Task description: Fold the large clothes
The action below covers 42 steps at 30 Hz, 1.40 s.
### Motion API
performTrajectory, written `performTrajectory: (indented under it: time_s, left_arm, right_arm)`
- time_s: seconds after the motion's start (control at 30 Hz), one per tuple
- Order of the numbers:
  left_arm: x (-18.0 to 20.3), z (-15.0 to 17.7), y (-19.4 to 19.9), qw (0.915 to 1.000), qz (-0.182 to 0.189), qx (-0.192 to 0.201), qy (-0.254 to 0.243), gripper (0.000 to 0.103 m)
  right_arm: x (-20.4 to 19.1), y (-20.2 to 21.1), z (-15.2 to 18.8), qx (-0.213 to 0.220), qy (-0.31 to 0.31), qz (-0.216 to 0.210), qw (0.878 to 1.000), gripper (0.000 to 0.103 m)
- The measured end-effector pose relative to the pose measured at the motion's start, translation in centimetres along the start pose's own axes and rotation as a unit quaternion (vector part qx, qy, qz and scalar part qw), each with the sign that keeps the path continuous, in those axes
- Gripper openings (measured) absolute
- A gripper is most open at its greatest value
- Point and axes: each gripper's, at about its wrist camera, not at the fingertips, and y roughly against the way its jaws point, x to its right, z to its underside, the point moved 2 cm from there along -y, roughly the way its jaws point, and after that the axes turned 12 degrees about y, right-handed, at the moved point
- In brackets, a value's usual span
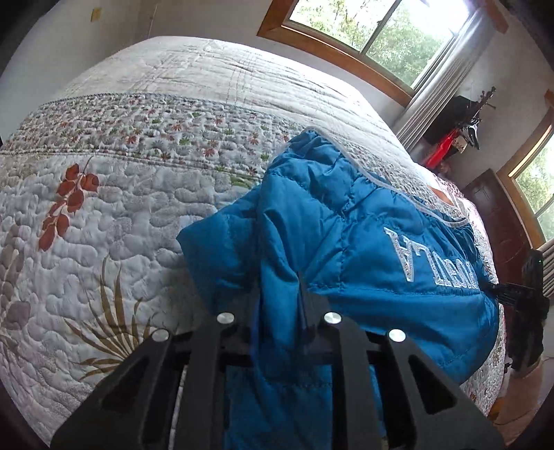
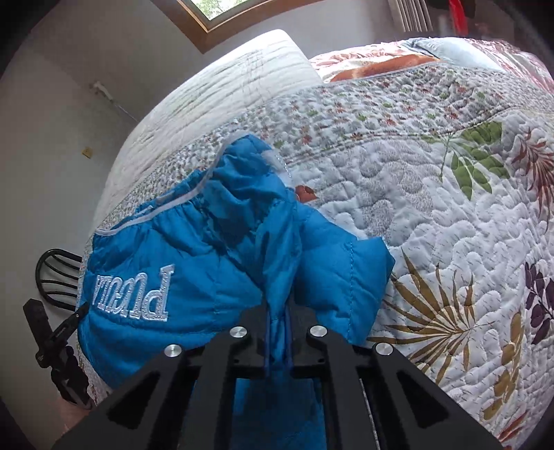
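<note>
A blue puffer jacket (image 1: 346, 235) with white embroidered letters and a grey-trimmed hem lies bunched on a floral quilted bed (image 1: 121, 194). My left gripper (image 1: 277, 304) is shut on a fold of the blue fabric, which runs between its fingers. In the right wrist view the same jacket (image 2: 194, 249) lies in front of my right gripper (image 2: 278, 311), which is shut on another pinched fold of it. The other gripper shows at the edge of each view, the right one (image 1: 526, 297) and the left one (image 2: 59, 339).
The quilt (image 2: 432, 207) covers the whole bed. Windows (image 1: 374, 31) with wood frames and a grey curtain (image 1: 439, 86) stand behind it. A dark chair back (image 2: 55, 277) is at the bed's left side. Folded light cloth (image 2: 443, 48) lies at the far end.
</note>
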Motion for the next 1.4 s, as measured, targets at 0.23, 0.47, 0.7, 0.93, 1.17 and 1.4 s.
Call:
performTrajectory:
  time_s: [0.23, 0.47, 0.7, 0.93, 1.17, 1.4]
  left_arm:
    - [0.2, 0.7, -1.7, 0.9993, -0.034, -0.005, -0.014, 0.028]
    - [-0.4, 0.5, 1.2, 0.9996, -0.022, -0.018, 0.01, 0.078]
    - [-3.1, 0.8, 4.9, 0.9995, 0.014, -0.009, 0.025, 0.088]
    - [-5.2, 1.2, 3.0, 0.9953, 0.044, -0.039, 0.076, 0.089]
    - [-0.1, 1.8, 6.3, 0.9972, 0.05, 0.04, 0.038, 0.083]
    - [11.0, 6.8, 3.1, 0.9967, 0.039, -0.008, -0.071, 0.083]
  right_arm:
    - [-0.2, -1.0, -0.2, -0.009, -0.01, 0.019, 1.0, 0.009]
    - [-1.0, 3.9, 0.8, 0.025, 0.012, 0.023, 0.999, 0.051]
    - [0.5, 6.9, 3.4, 0.033, -0.002, -0.041, 0.999, 0.076]
    - [2.5, 4.4, 4.4, 0.021, -0.039, -0.062, 0.997, 0.076]
    - [-3.6, 6.8, 3.8, 0.086, 0.042, -0.085, 0.992, 0.066]
    - [-15.8, 3.0, 5.3, 0.051, 0.166, -0.06, 0.983, 0.03]
